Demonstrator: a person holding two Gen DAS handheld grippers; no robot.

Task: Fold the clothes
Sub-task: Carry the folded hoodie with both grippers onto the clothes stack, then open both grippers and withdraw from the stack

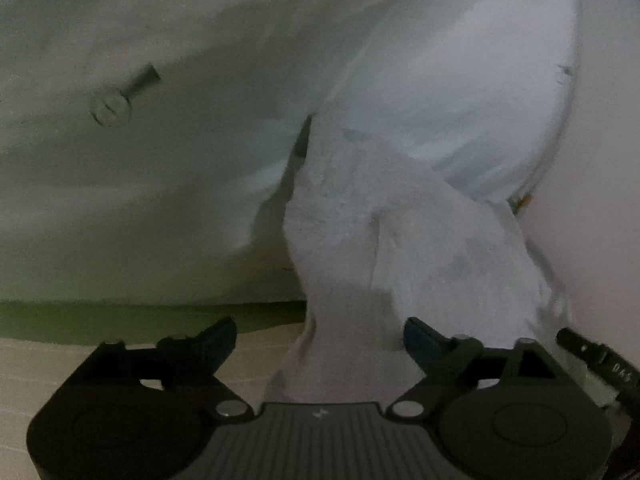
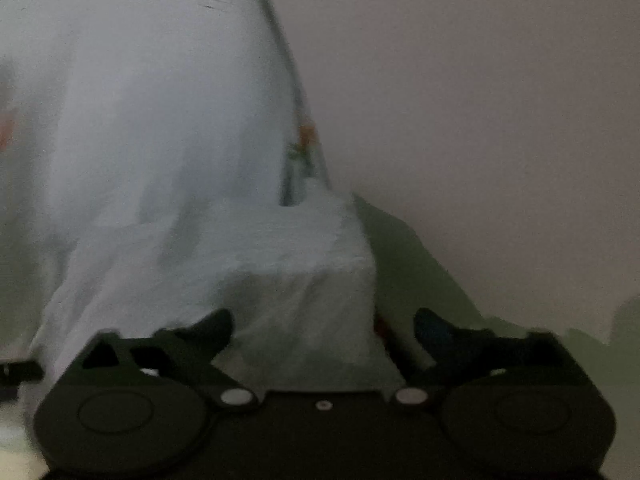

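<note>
White cloth [image 1: 420, 128] fills most of both views, dim and smeared, so its outline and what kind of garment it is cannot be made out. Its top runs off the frame in both views. In the left wrist view a bunched, wrinkled fold [image 1: 360, 256] hangs down between the fingers of the left tongs [image 1: 320, 334], narrowing to a twisted neck. The weave looks soft and crumpled there, smoother and taut higher up. A small orange and green mark [image 1: 524, 200] sits at the cloth's hem, too blurred to read. To the left a pale wall [image 1: 120, 200] carries a round fitting [image 1: 112, 108] with a dark stub, and a pale striped surface [image 1: 60, 360] lies low in the frame. At the right edge a dark part of the other tool [image 1: 600, 356] is cut off.

In the right wrist view the cloth [image 2: 160, 120] drapes in a tent shape, with a blocky fold [image 2: 304, 280] dropping between the fingers of the right tongs [image 2: 324, 330]. An orange and green print [image 2: 306, 140] shows along its edge.

Both tongs are spread wide. Cloth lies between each pair of fingers, touching the right finger [image 1: 420, 338] of the left tongs, yet neither pair pinches it
</note>
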